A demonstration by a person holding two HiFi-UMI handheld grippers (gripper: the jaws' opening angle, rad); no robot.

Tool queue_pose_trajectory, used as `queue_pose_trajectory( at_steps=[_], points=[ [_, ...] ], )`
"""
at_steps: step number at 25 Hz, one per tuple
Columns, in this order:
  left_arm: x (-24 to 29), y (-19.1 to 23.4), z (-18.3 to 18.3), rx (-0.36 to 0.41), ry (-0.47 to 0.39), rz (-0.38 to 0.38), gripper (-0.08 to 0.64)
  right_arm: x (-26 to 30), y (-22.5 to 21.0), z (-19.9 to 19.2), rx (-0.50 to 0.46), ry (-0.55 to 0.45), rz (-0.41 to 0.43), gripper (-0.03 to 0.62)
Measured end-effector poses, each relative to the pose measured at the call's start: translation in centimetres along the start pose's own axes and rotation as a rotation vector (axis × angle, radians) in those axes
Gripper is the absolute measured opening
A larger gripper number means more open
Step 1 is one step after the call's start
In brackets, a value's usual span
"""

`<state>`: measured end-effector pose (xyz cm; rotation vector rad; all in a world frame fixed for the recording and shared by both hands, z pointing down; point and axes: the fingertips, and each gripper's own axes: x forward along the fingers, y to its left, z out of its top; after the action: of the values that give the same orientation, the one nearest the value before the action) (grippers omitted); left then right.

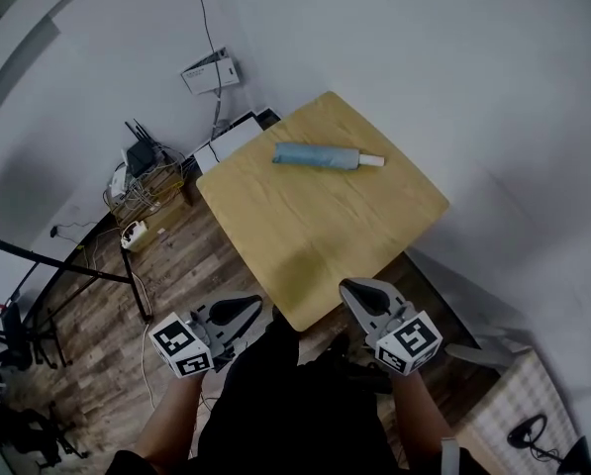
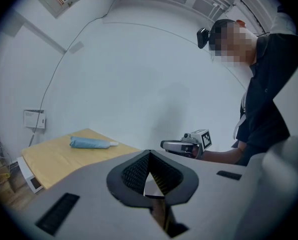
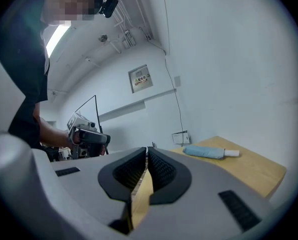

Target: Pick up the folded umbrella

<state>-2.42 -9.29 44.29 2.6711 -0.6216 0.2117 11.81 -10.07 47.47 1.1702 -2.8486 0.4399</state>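
Note:
The folded umbrella [image 1: 320,156] is light blue with a white handle end and lies flat at the far side of the wooden table [image 1: 305,236]. Both grippers hover off the table's near corner, well short of the umbrella. My left gripper [image 1: 244,311] is shut with nothing in it, and so is my right gripper [image 1: 354,291]. In the left gripper view the umbrella [image 2: 91,143] lies far left beyond the closed jaws, with the right gripper [image 2: 181,146] opposite. The right gripper view shows the umbrella [image 3: 206,152] on the table [image 3: 248,171] to the right.
White walls close in the table's far and right sides. A white flat device [image 1: 231,139] leans by the table's left corner. A router and cable clutter [image 1: 142,181] sit on the wood floor at left, beside a black stand leg [image 1: 67,263]. A wicker basket [image 1: 518,414] stands lower right.

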Motion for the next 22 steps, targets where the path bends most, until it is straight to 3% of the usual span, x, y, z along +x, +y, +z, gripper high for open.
queue_pose_trajectory(
  at_steps=[6,13,17,22],
  points=[
    [2.1,2.9,1.2,0.024,-0.021,-0.056,0.009,1.2,-1.7,-0.9,0.018,0.044,-0.056,0.026],
    [5.0,8.2,3.1,0.072,0.001,-0.170,0.009,3.6,-5.9,1.1,0.019,0.067,-0.221,0.026],
    [6.3,12.2,4.3,0.109,0.012,-0.214,0.009,7.3,-7.5,2.1,0.011,0.088,-0.252,0.026],
    [8.1,16.8,4.2,0.054,0.018,-0.275,0.009,11.1,-8.6,3.0,-0.033,0.153,-0.273,0.026]
  ],
)
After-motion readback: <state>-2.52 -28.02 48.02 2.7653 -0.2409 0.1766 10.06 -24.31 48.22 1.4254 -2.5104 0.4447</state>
